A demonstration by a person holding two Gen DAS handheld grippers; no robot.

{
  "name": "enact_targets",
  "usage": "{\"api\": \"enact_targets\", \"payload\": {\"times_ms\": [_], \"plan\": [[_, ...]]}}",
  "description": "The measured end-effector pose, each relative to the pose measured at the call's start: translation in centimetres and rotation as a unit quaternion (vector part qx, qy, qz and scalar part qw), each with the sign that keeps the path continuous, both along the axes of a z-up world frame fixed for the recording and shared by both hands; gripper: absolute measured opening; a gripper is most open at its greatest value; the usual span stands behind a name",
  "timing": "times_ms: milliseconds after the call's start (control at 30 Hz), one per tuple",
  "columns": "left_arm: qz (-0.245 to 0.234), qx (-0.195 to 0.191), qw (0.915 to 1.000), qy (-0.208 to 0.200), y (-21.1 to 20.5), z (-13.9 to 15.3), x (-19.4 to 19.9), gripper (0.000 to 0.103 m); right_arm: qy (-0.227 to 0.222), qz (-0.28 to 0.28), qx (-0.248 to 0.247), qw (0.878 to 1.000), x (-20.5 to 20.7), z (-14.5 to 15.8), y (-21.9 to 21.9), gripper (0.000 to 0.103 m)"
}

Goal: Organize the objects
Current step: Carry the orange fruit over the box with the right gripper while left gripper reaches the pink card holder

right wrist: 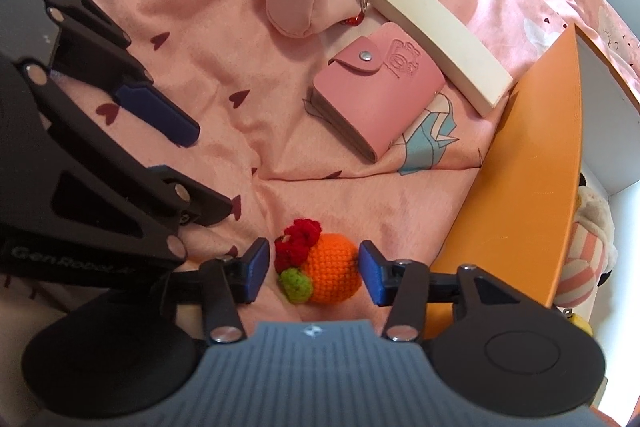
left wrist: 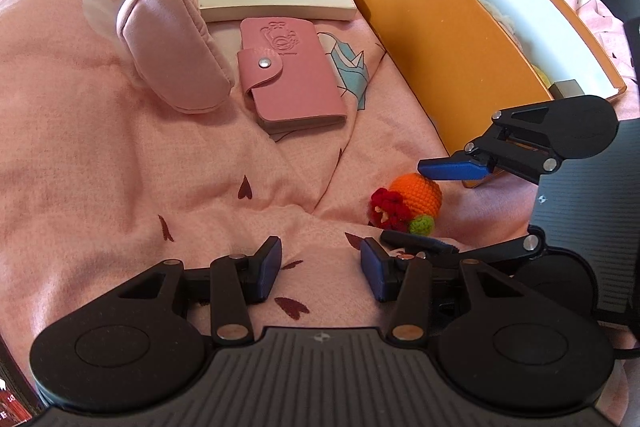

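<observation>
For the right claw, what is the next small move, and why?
Probably close the right claw on the crocheted orange. Its jaws stand open, with the toy between them on the pink bedding; the right pad is near or touching it, while the left pad is beside the red flower. The orange box lies close on the right, likely its place. The left claw is open and holds nothing.

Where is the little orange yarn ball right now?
The orange yarn ball lies on the pink bedspread between the open fingers of the right claw, just left of the orange box.
</observation>
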State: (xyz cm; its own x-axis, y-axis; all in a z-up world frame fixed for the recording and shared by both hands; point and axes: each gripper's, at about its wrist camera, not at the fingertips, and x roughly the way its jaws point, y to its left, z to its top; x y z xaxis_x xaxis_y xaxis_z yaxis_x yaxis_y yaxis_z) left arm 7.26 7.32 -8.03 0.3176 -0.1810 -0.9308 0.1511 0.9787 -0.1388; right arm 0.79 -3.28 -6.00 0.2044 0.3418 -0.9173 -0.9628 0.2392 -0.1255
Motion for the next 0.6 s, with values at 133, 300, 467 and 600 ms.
{"api": "enact_targets", "payload": {"times_ms": [133,300,467,600], "plan": [[-0.003,-0.003,1.0000,-0.002,0.0,0.0,0.0,0.058,-0.002,0.001,-0.007,1.000,0.0,-0.4,0.2,0.055],[-0.004,0.002,1.0000,-0.002,-0.2,0.1,0.0,0.058,-0.011,0.003,-0.016,1.000,0.0,-1.0,0.4,0.052],[-0.001,-0.005,1.0000,-0.006,0.0,0.3,-0.2,0.060,-0.023,0.002,-0.010,1.000,-0.1,-0.8,0.2,0.046],[0.003,-0.011,0.9997,-0.020,0.1,0.8,-0.4,0.060,-0.033,0.007,0.004,0.999,-0.4,0.1,-0.2,0.046]]}}
